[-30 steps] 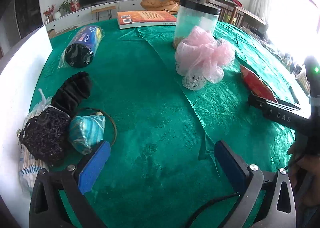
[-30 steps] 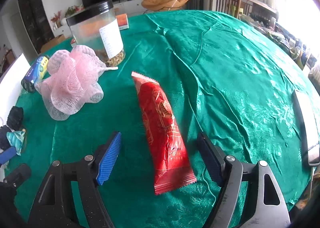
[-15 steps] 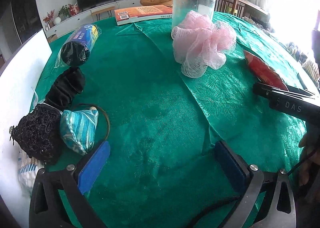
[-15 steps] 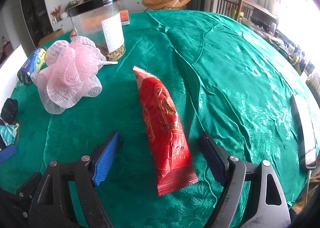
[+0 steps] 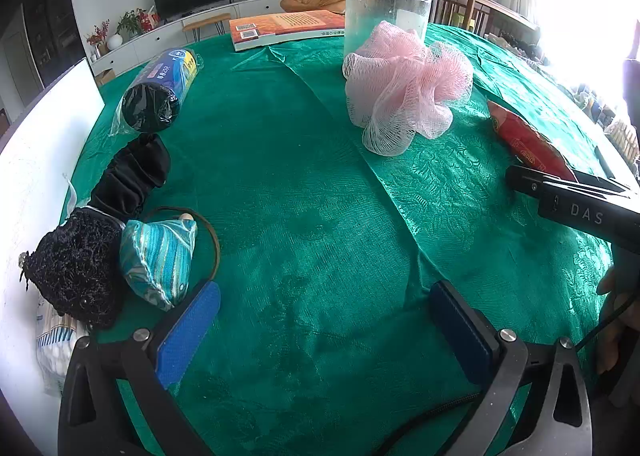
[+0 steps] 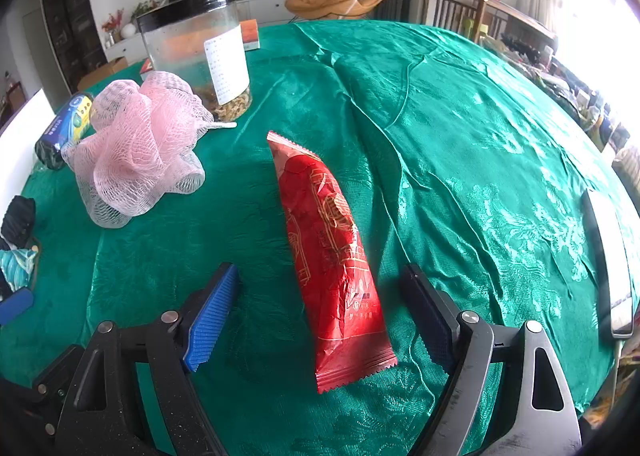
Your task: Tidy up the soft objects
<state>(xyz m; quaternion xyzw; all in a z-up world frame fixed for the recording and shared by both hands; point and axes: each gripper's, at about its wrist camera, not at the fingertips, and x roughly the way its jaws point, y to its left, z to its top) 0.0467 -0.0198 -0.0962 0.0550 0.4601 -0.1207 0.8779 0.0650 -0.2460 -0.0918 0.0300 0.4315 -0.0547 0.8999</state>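
Green tablecloth (image 5: 320, 216), left wrist view: left gripper (image 5: 324, 320) spread wide, empty; pink mesh pouf (image 5: 404, 92) well ahead. Right wrist view: right gripper (image 6: 320, 296) just widened, straddling red packet (image 6: 332, 256) without contact.

- The right gripper (image 6: 320, 312) hangs over the near edge of a round table covered in a shiny green patterned cloth (image 6: 460, 144), its jaws spread wide after just opening a little further.
- A long red foil snack packet (image 6: 328, 252) lies flat on the cloth between the blue-padded fingers (image 6: 212, 312), touching neither.
- A pink mesh bath puff (image 6: 136, 152) sits to the far left.
- Just behind it stands a clear plastic jar with a black lid (image 6: 200, 52).
- A blue roll of bags (image 6: 66, 128) lies further left.
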